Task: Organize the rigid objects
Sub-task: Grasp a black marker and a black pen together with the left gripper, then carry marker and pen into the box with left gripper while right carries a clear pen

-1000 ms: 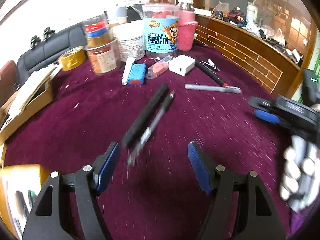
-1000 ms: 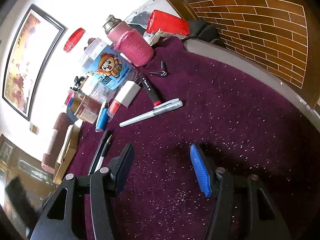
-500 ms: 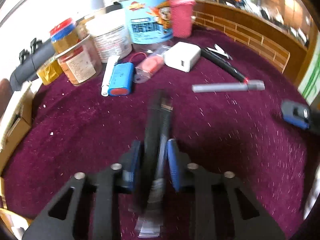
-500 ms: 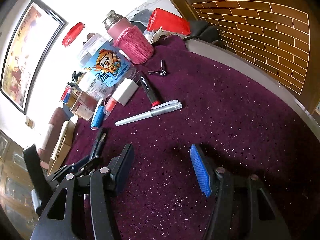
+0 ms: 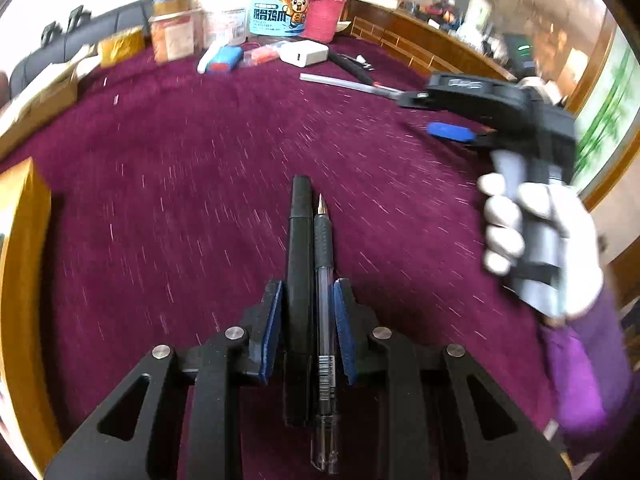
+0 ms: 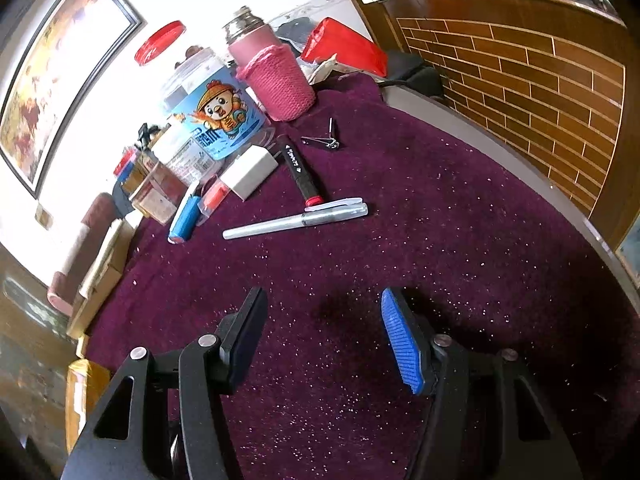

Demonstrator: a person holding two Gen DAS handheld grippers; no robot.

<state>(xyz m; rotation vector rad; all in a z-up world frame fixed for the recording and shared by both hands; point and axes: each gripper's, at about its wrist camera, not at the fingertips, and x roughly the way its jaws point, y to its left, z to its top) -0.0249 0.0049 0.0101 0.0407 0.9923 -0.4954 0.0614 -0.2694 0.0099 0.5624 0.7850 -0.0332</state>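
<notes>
My left gripper (image 5: 308, 294) is shut on two pens side by side: a thick black marker (image 5: 301, 248) and a clear gel pen with a black grip (image 5: 323, 264). Both point forward, lifted above the purple cloth (image 5: 200, 184). My right gripper (image 6: 324, 324) is open and empty, low over the cloth; it also shows in the left wrist view (image 5: 452, 112), held by a white-gloved hand. A silver pen (image 6: 296, 220) and a black-and-red marker (image 6: 300, 172) lie ahead of the right gripper.
At the back stand a blue-labelled jar (image 6: 212, 120), a pink-sleeved bottle (image 6: 272, 76) and several other jars (image 5: 172, 28). A white charger (image 6: 250, 176), nail clippers (image 6: 326, 138) and a blue cylinder (image 6: 184, 220) lie near them. A yellow box (image 5: 20, 248) sits at the left; a brick-patterned wooden wall (image 6: 540, 92) runs along the right.
My left gripper moved onto the two pens, closed on them and lifted them off the cloth. The right gripper has stayed open and barely moved.
</notes>
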